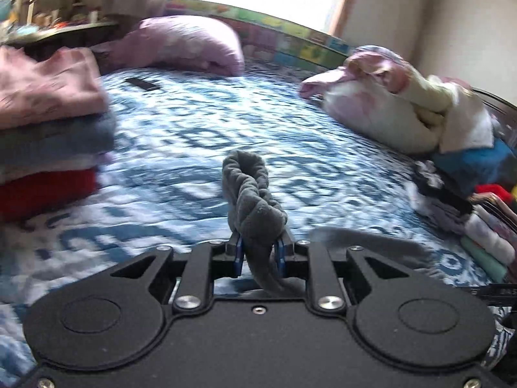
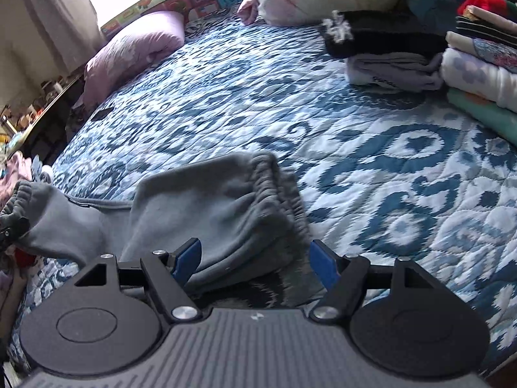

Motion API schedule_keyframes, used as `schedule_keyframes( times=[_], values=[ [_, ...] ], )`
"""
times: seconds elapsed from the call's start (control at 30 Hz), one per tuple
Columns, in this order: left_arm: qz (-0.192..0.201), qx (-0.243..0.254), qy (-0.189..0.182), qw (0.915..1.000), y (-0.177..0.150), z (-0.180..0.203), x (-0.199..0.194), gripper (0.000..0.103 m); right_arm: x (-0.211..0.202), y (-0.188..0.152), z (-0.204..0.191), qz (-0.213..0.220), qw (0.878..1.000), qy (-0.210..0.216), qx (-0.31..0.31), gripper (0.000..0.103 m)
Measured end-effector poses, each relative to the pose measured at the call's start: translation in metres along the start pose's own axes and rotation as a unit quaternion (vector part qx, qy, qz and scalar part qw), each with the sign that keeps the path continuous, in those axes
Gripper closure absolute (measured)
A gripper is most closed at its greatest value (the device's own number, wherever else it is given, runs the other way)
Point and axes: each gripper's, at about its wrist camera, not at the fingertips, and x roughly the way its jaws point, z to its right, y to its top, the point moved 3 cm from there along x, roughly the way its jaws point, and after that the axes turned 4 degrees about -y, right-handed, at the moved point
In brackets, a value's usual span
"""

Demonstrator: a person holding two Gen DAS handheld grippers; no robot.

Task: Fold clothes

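Left wrist view shows the left gripper point(image 1: 260, 252) nearly closed, its blue pads point(image 1: 238, 255) pinching a bunched, gathered edge of the grey garment point(image 1: 252, 207), which stands up in a roll between the fingers and trails down and to the right over the blue-and-white patterned quilt point(image 1: 194, 135). To the left sits a stack of folded clothes point(image 1: 48, 129), pink on top, then blue-grey, with red at the bottom. A lilac pillow point(image 1: 187, 45) lies at the far side of the bed near a small dark flat object point(image 1: 142, 84), and a crumpled heap of pale bedding point(image 1: 404, 106) sits at the far right above another pile of folded items point(image 1: 484, 236). Right wrist view shows the right gripper point(image 2: 255, 266) with its jaws standing wide apart; the grey garment point(image 2: 219, 207) lies between the blue pads point(image 2: 185, 263), the left pad touching the fabric and the right pad looking clear of it, so no grip is evident. The garment's elasticated band point(image 2: 278, 181) is folded over on top, and a cuffed end point(image 2: 22, 194) stretches off to the left edge of the picture. Beyond it, on the quilt point(image 2: 387, 168), a black knitted item point(image 2: 384, 37) rests on a grey folded piece point(image 2: 394, 71), just beside a taller stack of folded clothes point(image 2: 484, 74) at the right.
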Motion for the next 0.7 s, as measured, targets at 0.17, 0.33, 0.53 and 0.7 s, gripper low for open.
schedule_keyframes(
  times=[0.17, 0.33, 0.53, 0.7],
  values=[
    [-0.015, -0.027, 0.011, 0.9995, -0.007, -0.045, -0.001, 0.086, 0.005, -0.004, -0.017, -0.005, 1.000, -0.003, -0.016, 0.030],
    [-0.035, -0.032, 0.019, 0.9987, -0.015, -0.071, 0.008, 0.085, 0.010, -0.007, -0.028, -0.011, 0.999, -0.008, -0.029, 0.030],
    [-0.114, -0.084, 0.108, 0.9840, -0.032, -0.110, 0.036, 0.061, 0.018, -0.007, -0.034, -0.015, 0.999, -0.010, -0.034, 0.030],
    [-0.085, -0.056, 0.130, 0.9863, -0.034, -0.098, 0.019, 0.057, 0.024, -0.007, -0.027, -0.015, 0.999, -0.009, -0.027, 0.030]
  ],
)
